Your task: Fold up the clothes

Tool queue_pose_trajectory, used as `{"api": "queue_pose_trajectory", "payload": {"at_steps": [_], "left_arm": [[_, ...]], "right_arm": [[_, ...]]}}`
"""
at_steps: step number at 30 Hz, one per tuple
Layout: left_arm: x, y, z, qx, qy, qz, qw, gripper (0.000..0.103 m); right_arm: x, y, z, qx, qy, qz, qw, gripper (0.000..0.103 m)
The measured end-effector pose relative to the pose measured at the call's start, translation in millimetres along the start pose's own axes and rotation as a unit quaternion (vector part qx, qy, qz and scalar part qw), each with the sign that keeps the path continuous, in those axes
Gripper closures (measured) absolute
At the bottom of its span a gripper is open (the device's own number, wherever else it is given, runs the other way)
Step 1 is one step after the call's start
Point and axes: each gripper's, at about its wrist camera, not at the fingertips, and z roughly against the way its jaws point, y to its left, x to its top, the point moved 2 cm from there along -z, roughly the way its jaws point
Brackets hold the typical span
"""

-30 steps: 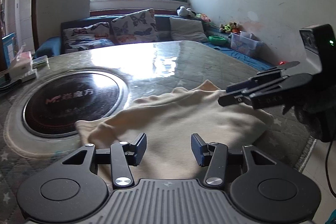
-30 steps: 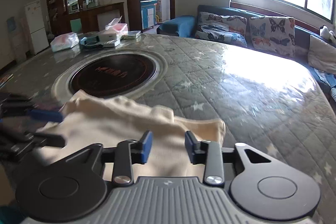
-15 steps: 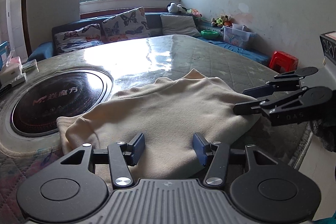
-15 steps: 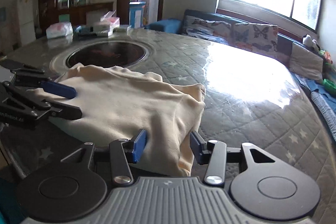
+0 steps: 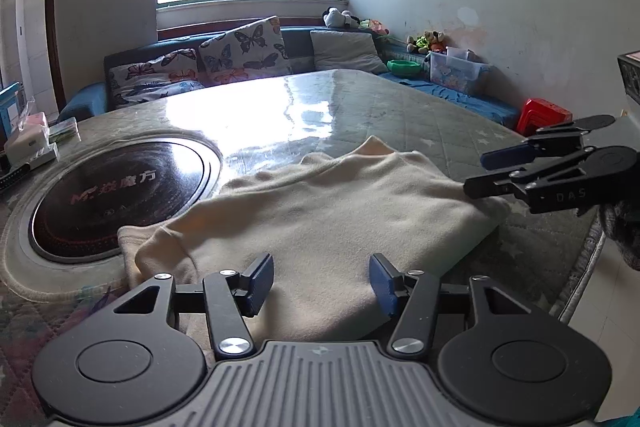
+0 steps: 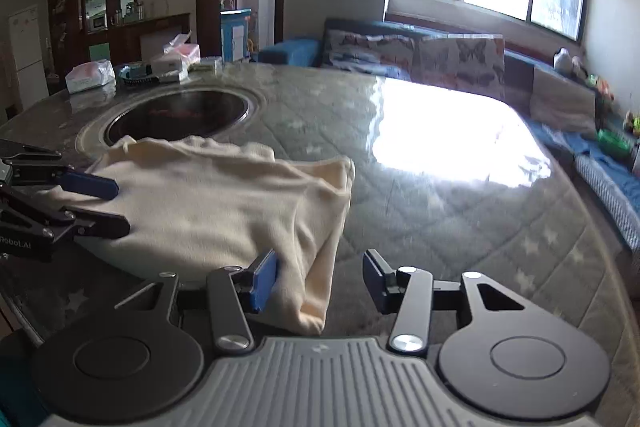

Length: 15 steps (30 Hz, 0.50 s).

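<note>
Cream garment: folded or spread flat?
Folded. The cream garment lies doubled on the table, layered edges showing at its left end and a doubled corner overhanging the near edge in the right wrist view.

Home living room: cushioned sofa [image 5: 240,63], plush toys [image 5: 424,41], round dining table [image 5: 360,115].

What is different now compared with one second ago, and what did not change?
Both grippers drew back toward the table's near edge, so the cream garment now lies ahead of them. The left gripper and right gripper stand a little wider; neither pinches the cloth, though a hanging corner sits between the right fingers. The garment stayed folded on the table beside the round cooktop.
</note>
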Motion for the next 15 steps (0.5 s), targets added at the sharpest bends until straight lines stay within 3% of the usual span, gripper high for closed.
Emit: {"api": "queue_pose_trajectory", "payload": {"at_steps": [5,10,15], "left_arm": [[3.1,-5.3,-2.4,-0.006,-0.001,-0.001,1.0000,0.046],[-4.1,-6.1,-8.0,-0.006,0.009,-0.003,0.9999,0.046],[-3.8,-0.4,-7.3,-0.005,0.008,0.006,0.9999,0.045]], "right_arm": [[17.9,-3.9,-16.2,-0.009,-0.011,0.014,1.000,0.054],[16.0,-9.3,-47.1,-0.026,0.017,0.018,0.999,0.055],[24.6,-12.2,-49.3,-0.036,0.008,0.021,0.999,0.055]]}}
